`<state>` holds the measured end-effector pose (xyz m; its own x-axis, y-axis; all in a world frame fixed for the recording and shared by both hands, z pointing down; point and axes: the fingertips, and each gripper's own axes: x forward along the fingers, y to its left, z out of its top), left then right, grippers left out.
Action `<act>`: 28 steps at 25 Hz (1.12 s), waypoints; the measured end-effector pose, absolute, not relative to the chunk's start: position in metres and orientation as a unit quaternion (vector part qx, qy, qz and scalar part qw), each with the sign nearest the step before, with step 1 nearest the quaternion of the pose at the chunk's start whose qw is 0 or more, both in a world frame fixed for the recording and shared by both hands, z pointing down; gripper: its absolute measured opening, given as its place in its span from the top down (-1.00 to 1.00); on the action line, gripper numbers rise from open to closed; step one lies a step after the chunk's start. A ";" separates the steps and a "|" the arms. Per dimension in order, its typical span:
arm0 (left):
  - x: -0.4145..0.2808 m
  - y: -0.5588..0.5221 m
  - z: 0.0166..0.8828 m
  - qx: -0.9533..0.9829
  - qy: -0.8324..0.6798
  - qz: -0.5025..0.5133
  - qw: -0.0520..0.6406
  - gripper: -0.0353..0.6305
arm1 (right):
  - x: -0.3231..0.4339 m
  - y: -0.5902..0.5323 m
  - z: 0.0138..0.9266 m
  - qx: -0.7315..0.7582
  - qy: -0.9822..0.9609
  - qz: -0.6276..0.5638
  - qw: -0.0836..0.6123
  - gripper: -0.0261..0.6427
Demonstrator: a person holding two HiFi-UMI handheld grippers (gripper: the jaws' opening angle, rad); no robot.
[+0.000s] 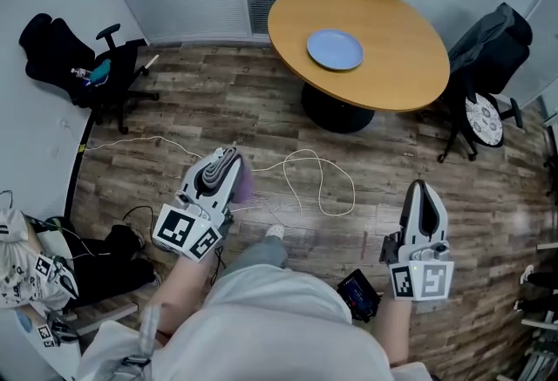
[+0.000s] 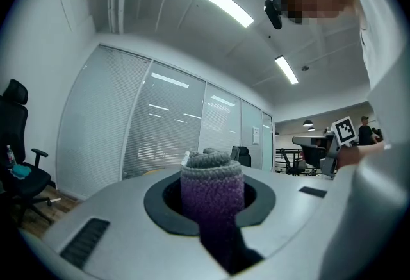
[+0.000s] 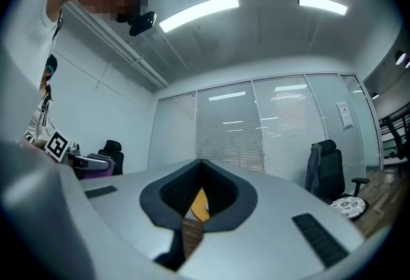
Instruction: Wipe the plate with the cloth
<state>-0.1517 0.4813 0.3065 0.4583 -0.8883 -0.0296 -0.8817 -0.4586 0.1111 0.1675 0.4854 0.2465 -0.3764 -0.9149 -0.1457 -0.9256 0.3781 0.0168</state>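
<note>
A light blue plate (image 1: 335,49) lies on the round wooden table (image 1: 397,74) far ahead in the head view. My left gripper (image 1: 232,165) is low at the left, well short of the table, shut on a rolled cloth (image 1: 246,186). In the left gripper view the cloth (image 2: 212,192) is purple with a grey top and fills the gap between the jaws. My right gripper (image 1: 420,190) is at the lower right, shut with nothing in it. In the right gripper view only a sliver of the orange table (image 3: 200,204) shows between its closed jaws.
A white cable (image 1: 316,185) loops over the wood floor between me and the table. A black office chair (image 1: 91,70) stands at the left, and another chair with a dark jacket (image 1: 490,52) is right of the table. Bags (image 1: 30,279) and a black device (image 1: 359,292) lie near my feet.
</note>
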 end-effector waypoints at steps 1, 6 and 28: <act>-0.154 0.475 0.307 0.853 -0.519 -0.042 0.040 0.67 | 0.166 0.480 0.247 -0.557 0.827 0.047 0.056 0.87; -0.161 0.443 0.308 0.857 -0.512 -0.044 0.043 0.67 | 0.159 0.453 0.247 -0.564 0.823 0.046 0.055 0.87; -0.203 0.336 0.314 0.873 -0.483 -0.052 0.050 0.67 | 0.110 0.367 0.249 -0.583 0.810 0.048 0.048 0.87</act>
